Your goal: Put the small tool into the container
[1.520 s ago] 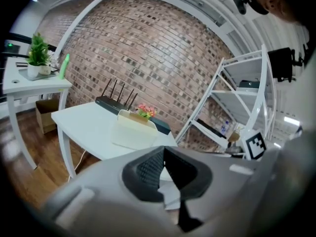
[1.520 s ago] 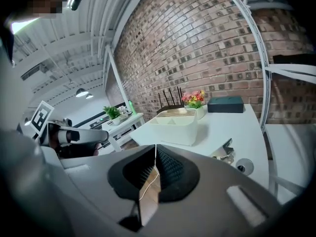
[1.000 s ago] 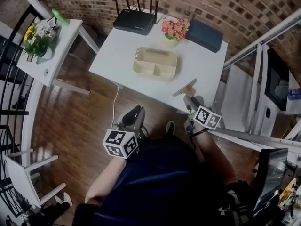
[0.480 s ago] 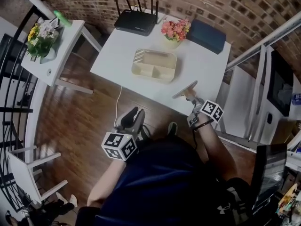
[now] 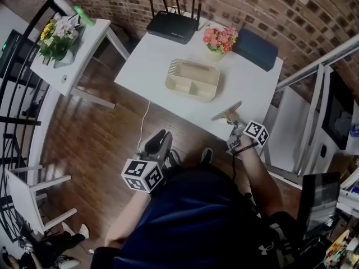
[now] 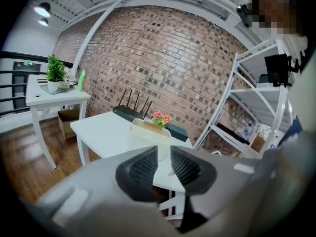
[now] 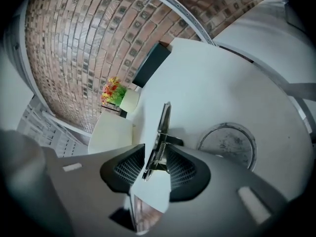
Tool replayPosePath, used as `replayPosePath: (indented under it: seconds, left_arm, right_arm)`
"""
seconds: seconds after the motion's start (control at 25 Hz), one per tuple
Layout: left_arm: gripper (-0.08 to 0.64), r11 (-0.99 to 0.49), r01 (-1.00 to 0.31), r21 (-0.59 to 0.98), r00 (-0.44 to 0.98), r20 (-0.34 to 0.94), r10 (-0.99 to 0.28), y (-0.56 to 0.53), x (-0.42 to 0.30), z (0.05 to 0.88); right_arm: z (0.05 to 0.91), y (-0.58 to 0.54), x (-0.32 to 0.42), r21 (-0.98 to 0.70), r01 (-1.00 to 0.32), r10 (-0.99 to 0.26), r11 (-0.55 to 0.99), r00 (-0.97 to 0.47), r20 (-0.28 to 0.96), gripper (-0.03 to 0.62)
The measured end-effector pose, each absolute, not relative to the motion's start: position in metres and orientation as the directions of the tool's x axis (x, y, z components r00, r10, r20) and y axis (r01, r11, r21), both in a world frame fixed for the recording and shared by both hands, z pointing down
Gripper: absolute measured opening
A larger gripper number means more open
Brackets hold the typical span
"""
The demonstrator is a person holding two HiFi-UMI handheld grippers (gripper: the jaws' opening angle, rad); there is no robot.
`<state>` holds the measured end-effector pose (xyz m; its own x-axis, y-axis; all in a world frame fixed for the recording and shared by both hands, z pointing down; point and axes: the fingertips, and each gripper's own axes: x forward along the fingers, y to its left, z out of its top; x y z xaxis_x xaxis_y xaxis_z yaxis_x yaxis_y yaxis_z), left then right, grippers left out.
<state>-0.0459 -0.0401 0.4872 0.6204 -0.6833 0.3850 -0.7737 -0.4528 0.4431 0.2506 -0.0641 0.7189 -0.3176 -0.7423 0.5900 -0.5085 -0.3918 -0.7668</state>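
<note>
Metal makes up the small tool (image 7: 160, 132): a slim, flat, shiny strip with a coil spring near its lower end. It stands on its edge at the near right corner of the white tabletop (image 5: 162, 60), well apart from the cream container (image 5: 192, 79) at the middle. I judge it light, stiff and slippery, with the sprung part likely to give under pressure.

The right claw (image 7: 155, 158) is closing on it, the tool's lower end and spring between the 2 ribbed pads, which appear to touch it on both sides. Gripping across the flat faces, as here, looks sound. A hold nearer the middle of the strip would stop it from pivoting, since most of its length sticks out ahead of the pads. A firm squeeze should not harm it, but too loose a hold could let it slide.

The left claw (image 6: 164, 163) hangs low beside the person's body, away from the tabletop, its pads only a narrow gap apart with nothing between them.
</note>
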Motion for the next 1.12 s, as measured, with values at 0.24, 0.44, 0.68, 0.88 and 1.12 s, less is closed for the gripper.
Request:
replayPosePath:
  seconds: [0.24,0.44,0.68,0.88,1.12]
  left_arm:
    - [0.074,-0.442,-0.774,0.453,0.618,0.387,-0.685,-0.039,-0.052,0.489]
    - [0.072,-0.446,-0.77,0.456,0.623,0.384,-0.682,-0.039,-0.052,0.488]
    - [0.067,-0.452,-0.763,0.462,0.631,0.381,-0.676,-0.04,-0.051,0.489]
    - [0.061,-0.451,-0.758,0.471,0.635,0.375,-0.676,-0.04,-0.055,0.491]
    - [0.058,-0.451,-0.751,0.483,0.643,0.376,-0.668,-0.04,-0.054,0.495]
  right_arm:
    - [0.72,-0.067,0.248,-0.763,-0.511,-0.73,-0.396,-0.329,0.599,0.118]
    - [0.716,-0.068,0.247,-0.76,-0.515,-0.729,-0.397,-0.327,0.602,0.07]
    - [0.709,-0.07,0.247,-0.751,-0.53,-0.732,-0.393,-0.314,0.605,0.025]
    - [0.679,-0.076,0.244,-0.736,-0.608,-0.772,-0.298,-0.299,0.56,0.023]
    - [0.624,-0.089,0.24,-0.628,-0.765,-0.812,-0.145,-0.271,0.517,0.02]
